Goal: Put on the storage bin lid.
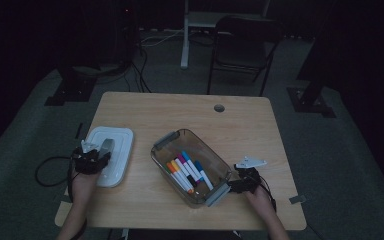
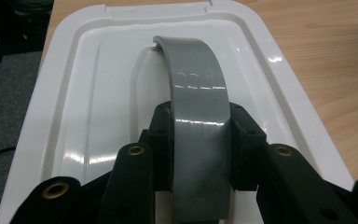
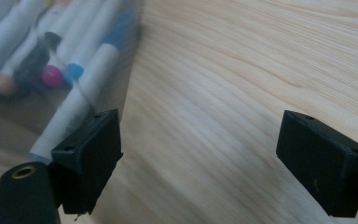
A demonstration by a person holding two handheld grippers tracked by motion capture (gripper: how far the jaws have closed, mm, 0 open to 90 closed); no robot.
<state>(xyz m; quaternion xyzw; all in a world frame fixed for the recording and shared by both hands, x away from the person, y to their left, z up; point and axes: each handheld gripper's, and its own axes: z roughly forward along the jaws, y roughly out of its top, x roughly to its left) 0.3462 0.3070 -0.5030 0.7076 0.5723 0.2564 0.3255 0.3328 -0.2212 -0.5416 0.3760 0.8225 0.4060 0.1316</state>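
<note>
1 white lid (image 1: 111, 150), 1 grey handle (image 2: 198, 116)

No readable text, label, brand, number or sign anywhere, neither on the white lid (image 2: 74, 116) nor on the markers (image 1: 187, 172).

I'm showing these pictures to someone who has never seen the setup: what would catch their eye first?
Probably the clear container in the middle of the wooden table, with bright capped markers lying inside. Next, the white lid at the table's left edge, where the left gripper is shut on its grey curved handle. The right gripper stands open over bare wood beside the container's near end.
</note>
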